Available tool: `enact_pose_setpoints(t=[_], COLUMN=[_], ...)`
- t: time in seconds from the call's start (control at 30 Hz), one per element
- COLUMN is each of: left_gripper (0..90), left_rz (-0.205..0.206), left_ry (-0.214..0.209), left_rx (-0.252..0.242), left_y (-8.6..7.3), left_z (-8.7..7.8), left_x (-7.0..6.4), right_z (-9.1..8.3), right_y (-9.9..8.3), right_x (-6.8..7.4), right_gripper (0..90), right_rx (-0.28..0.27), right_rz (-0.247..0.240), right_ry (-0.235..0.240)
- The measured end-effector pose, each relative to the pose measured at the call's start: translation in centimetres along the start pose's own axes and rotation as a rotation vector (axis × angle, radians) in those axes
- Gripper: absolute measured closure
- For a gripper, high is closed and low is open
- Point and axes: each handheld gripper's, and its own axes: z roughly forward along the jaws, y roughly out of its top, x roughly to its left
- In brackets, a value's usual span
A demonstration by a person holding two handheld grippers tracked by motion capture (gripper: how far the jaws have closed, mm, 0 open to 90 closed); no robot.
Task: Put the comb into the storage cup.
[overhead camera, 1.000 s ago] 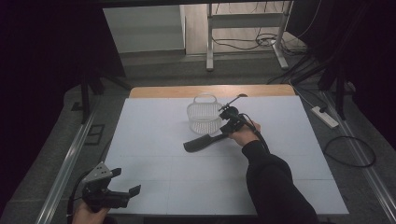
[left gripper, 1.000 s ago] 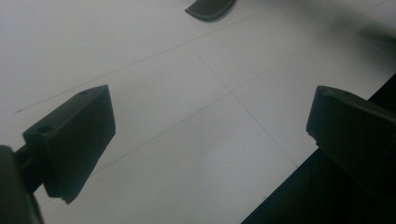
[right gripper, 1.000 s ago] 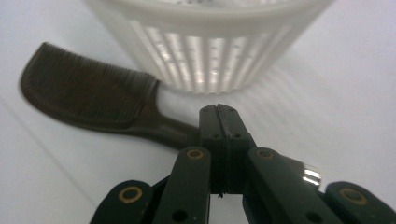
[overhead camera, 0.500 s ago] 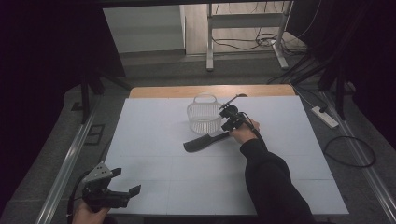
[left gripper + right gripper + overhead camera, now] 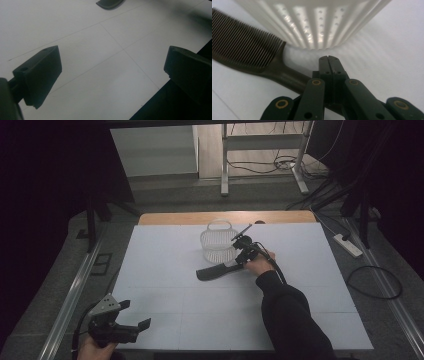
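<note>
The right gripper [image 5: 328,60], jaws pressed together over the comb [image 5: 249,53] handle, sits beside the white basket [image 5: 218,242]; the left gripper [image 5: 131,319] is spread.

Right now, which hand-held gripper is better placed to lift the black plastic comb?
Right. The right hand-held gripper sits at the black plastic comb's handle beside the white ribbed basket; the left hand-held gripper hovers open, far away.
</note>
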Motion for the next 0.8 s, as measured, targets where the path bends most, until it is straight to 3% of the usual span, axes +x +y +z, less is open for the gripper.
enact_pose_setpoints(t=[0.8], left_gripper=[2.5], left_rz=[0.002], left_ry=[0.002], left_rx=[-0.001], left_y=[0.0], left_z=[0.0], left_x=[0.0], right_z=[0.1], right_y=[-1.0], right_x=[3.2], right_gripper=[89.4], right_rx=[0.022], right_rz=[-0.087], right_ry=[0.081])
